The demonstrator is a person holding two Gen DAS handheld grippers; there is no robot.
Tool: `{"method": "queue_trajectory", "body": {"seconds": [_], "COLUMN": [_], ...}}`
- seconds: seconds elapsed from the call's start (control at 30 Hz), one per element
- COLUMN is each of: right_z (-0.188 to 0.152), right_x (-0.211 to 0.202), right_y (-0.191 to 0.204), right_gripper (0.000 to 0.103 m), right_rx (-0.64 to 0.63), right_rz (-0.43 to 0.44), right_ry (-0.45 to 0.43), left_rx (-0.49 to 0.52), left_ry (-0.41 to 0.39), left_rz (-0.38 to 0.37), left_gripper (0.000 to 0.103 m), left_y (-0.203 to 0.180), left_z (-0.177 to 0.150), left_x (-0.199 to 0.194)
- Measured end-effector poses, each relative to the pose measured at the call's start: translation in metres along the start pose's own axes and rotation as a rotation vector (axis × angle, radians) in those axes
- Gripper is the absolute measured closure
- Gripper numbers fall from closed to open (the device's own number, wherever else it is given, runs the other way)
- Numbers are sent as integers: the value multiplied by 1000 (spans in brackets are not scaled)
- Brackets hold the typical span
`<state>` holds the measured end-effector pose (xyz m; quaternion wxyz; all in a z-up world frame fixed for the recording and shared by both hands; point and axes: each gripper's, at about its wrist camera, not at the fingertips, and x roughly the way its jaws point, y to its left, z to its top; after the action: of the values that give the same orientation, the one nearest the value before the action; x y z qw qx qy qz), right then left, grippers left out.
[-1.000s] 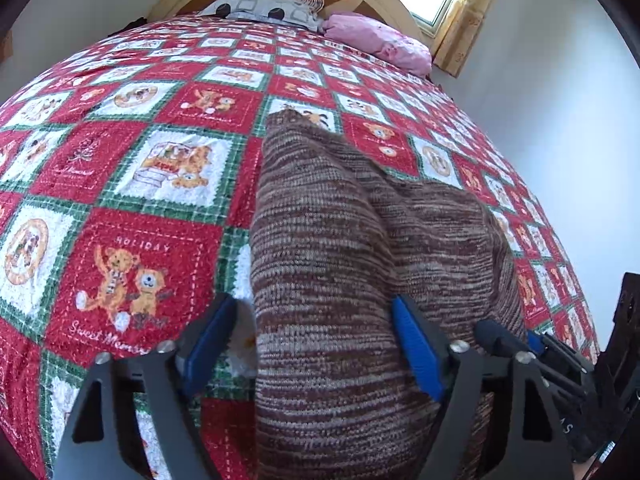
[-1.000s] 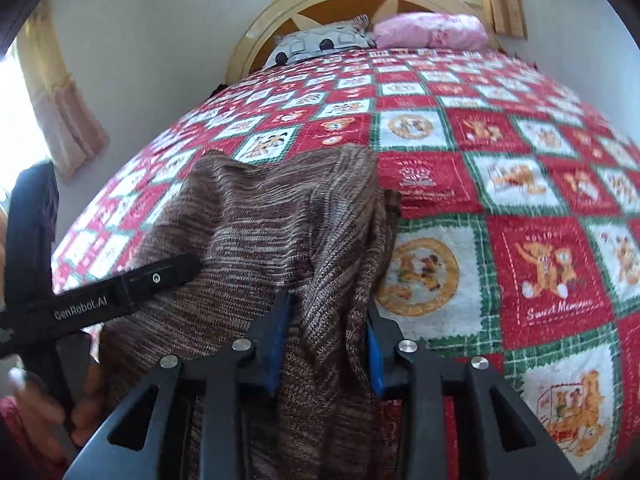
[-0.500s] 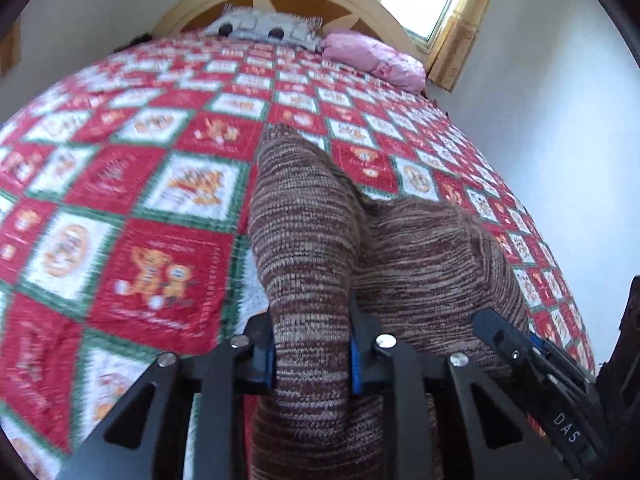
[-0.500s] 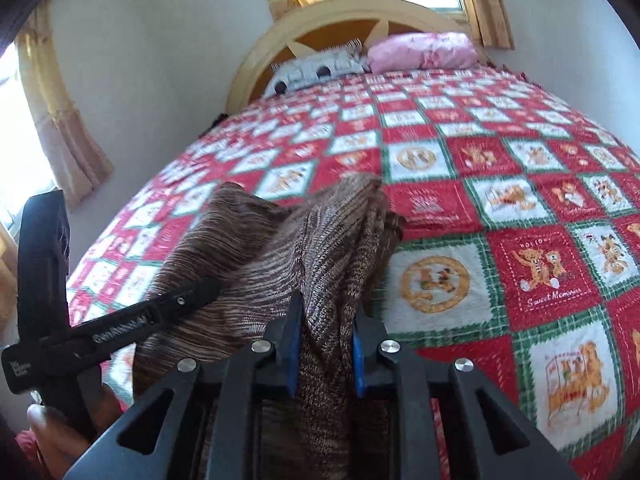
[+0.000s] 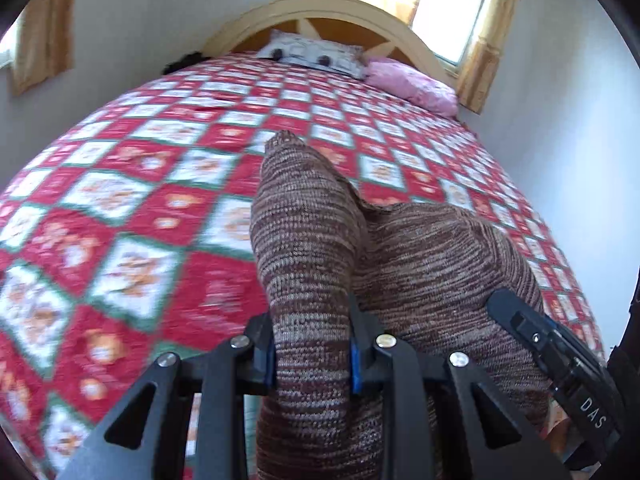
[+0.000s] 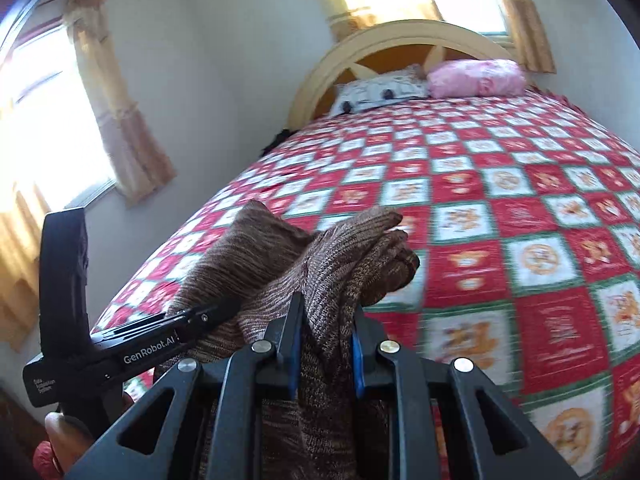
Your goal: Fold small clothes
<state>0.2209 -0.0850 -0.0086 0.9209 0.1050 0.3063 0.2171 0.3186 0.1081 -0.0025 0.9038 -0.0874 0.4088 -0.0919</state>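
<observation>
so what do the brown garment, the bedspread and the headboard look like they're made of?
Brown garment: knit, likely wool or acrylic yarn; visible stitch rows, marled brown-tan, matte, drapes softly.
Bedspread: printed woven fabric, probably quilted cotton; red, white and green squares, matte, slightly puffy.
Headboard: looks like wood, cream-painted arch over darker orange-brown panels, slight sheen; material under the paint can't be confirmed.

Room as I see it: bed (image 6: 520,208) under a red, white and green patchwork quilt (image 5: 120,208); arched wooden headboard (image 5: 340,12) at 12 o'clock; patterned pillow (image 5: 312,54) beside pink pillow (image 5: 412,86); pale walls (image 6: 224,80); sunlit windows (image 5: 448,12) with tan curtains (image 6: 120,112) at 1 and 9 o'clock.
</observation>
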Motion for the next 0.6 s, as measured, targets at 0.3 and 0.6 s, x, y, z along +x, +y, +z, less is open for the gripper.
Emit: {"method": "queue_trajectory", "body": {"seconds": [0.3,0.6], "right_z": [5,-5], "right_x": [57,145], "right_y": [77,88], "right_gripper": [83,83], "right_rx": [-116,-169], "right_rz": [97,34], "right_ry": [-4,62], "left_rx": [-55,-88], "left_ry": [-84,-60], "left_rz": [147,214], "left_gripper": [76,76], "left_y": [69,115], "left_z": [24,22], "left_x": [4,64]}}
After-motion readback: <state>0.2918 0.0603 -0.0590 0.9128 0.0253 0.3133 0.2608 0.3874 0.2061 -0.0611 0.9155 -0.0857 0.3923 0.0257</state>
